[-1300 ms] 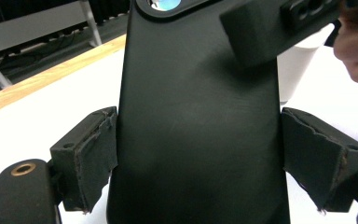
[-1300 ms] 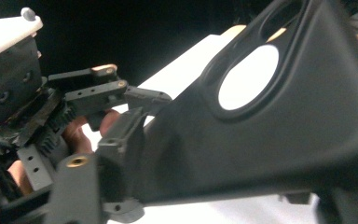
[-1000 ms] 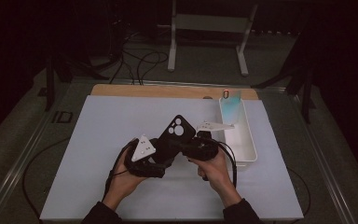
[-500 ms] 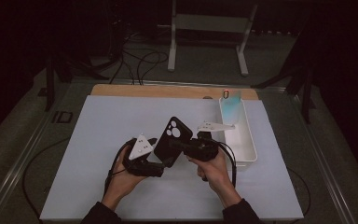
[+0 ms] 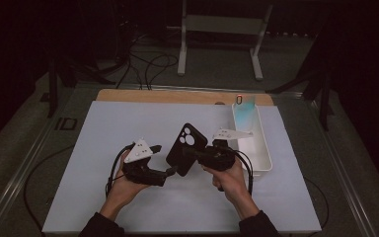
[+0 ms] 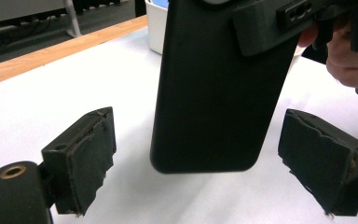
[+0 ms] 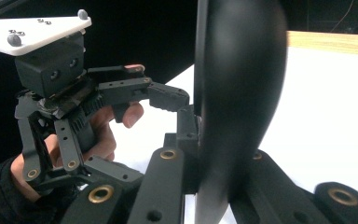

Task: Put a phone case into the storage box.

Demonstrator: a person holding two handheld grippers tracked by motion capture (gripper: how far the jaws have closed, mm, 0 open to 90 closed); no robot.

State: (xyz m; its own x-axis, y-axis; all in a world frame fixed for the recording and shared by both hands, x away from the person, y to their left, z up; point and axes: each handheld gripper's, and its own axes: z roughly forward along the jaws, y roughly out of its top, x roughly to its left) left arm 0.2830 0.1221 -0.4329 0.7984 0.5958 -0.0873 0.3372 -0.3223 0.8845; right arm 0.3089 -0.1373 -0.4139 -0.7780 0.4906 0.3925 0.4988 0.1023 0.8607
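Observation:
A black phone [image 5: 186, 148] with its camera cluster uppermost stands tilted above the white mat. My right gripper [image 5: 185, 154] is shut on its edge. In the right gripper view the phone [image 7: 235, 93] sits edge-on between my right gripper's [image 7: 200, 144] closed jaws. My left gripper [image 5: 170, 172] is open and its jaws have just been opening. In the left gripper view the phone's lower end [image 6: 219, 93] hangs between the two pads [image 6: 86, 158] without touching either.
A white bin [image 5: 262, 148] stands right of my right hand with a teal item [image 5: 246, 111] at its far end. The white mat [image 5: 103, 133] covers the table, and a wooden strip [image 5: 168, 96] runs along its far edge. Cables trail from both grippers.
The left gripper has drawn back a little to the left and its jaws have come off the phone. The phone now stays in the right gripper alone.

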